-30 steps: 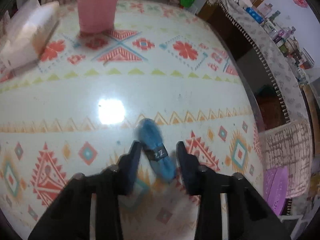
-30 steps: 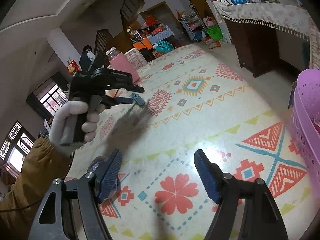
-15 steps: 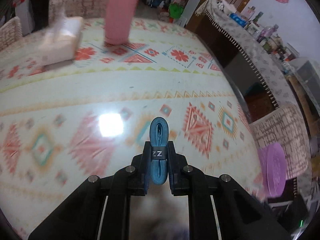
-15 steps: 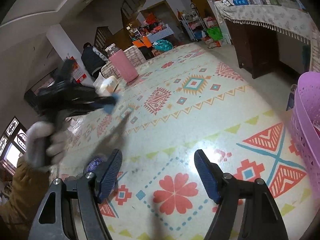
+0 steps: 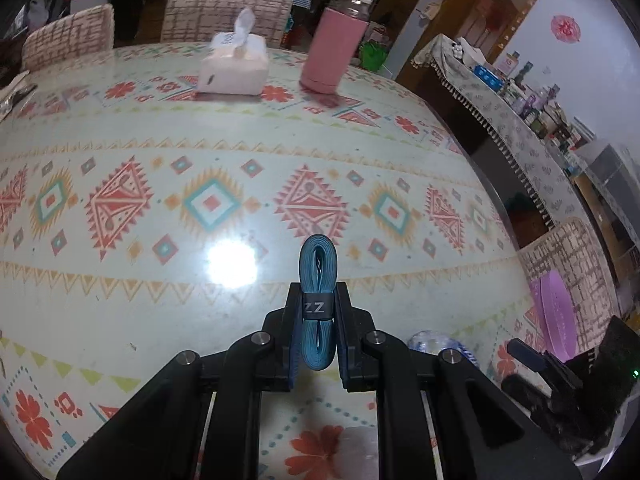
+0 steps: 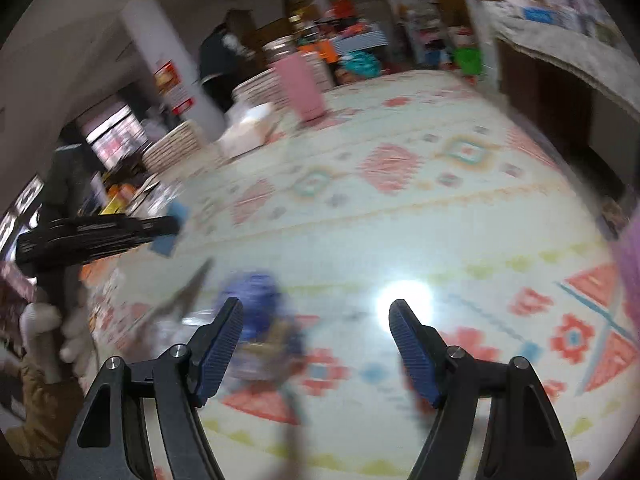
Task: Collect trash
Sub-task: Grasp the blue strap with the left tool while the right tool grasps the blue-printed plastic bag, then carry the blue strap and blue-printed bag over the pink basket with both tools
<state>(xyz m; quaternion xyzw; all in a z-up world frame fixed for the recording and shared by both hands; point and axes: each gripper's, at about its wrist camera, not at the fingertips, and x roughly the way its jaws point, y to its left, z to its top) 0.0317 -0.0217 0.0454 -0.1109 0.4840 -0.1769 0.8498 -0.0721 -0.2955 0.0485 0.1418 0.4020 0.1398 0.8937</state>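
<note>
the left tongs (image 5: 318, 322) are pinching a coiled blue strap (image 5: 317, 276) held above the patterned tabletop (image 5: 120, 312), well in front of the pink bottle (image 5: 334, 52), while the right tongs (image 6: 316, 344) are spread wide over a blurred blue wrapper (image 6: 260, 312) lying on that tabletop.

White tissue box (image 5: 234, 68) and pink tumbler (image 5: 333, 53) stand near each other at far edge of patterned table (image 5: 120, 128). Two woven-cover chairs (image 5: 224, 14) behind table. Cluttered sideboard (image 5: 520, 120) along right wall.
</note>
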